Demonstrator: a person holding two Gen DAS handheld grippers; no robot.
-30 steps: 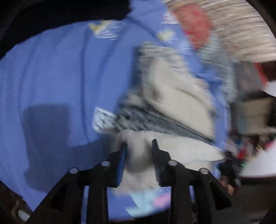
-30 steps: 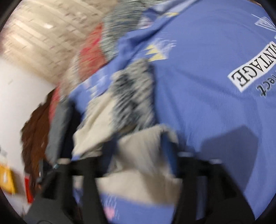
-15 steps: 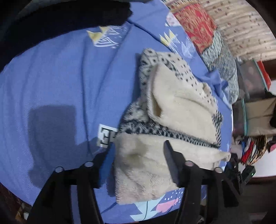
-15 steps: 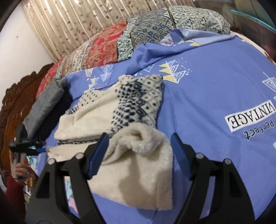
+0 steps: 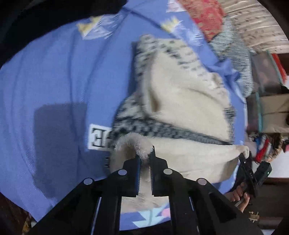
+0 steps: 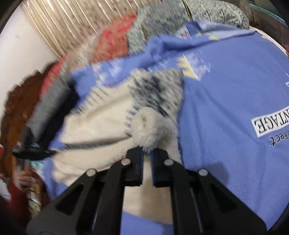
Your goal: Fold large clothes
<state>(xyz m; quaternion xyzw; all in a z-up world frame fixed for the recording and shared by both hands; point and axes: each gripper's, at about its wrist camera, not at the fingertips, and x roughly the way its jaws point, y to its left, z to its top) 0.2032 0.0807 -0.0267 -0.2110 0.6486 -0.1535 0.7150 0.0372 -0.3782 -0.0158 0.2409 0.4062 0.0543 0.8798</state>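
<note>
A cream fleece garment (image 5: 180, 94) with a black-and-white patterned outer side lies crumpled on the blue printed bedsheet (image 5: 54, 72). My left gripper (image 5: 144, 153) is closing its jaws, with a fluffy fold of the garment's near edge pinched between the pads. In the same view my right gripper (image 5: 246, 162) holds the garment's other near corner. In the right wrist view my right gripper (image 6: 146, 150) is shut on a bunched tuft of the fleece garment (image 6: 108, 112). The left gripper (image 6: 34, 153) shows blurred at the far left, over the bedsheet (image 6: 225, 90).
Red and grey patterned pillows (image 6: 112, 41) lie at the head of the bed under a curtain (image 6: 72, 23). A carved wooden headboard (image 6: 16, 108) and a grey folded cloth (image 6: 48, 106) are at the left. Boxes and clutter (image 5: 271, 104) stand beside the bed. Dark fabric (image 5: 45, 14) lies at the far edge.
Half a second ago both grippers stood open around the garment's near edge. Now both have closed on it, and the pinched edge has lifted slightly off the sheet.
</note>
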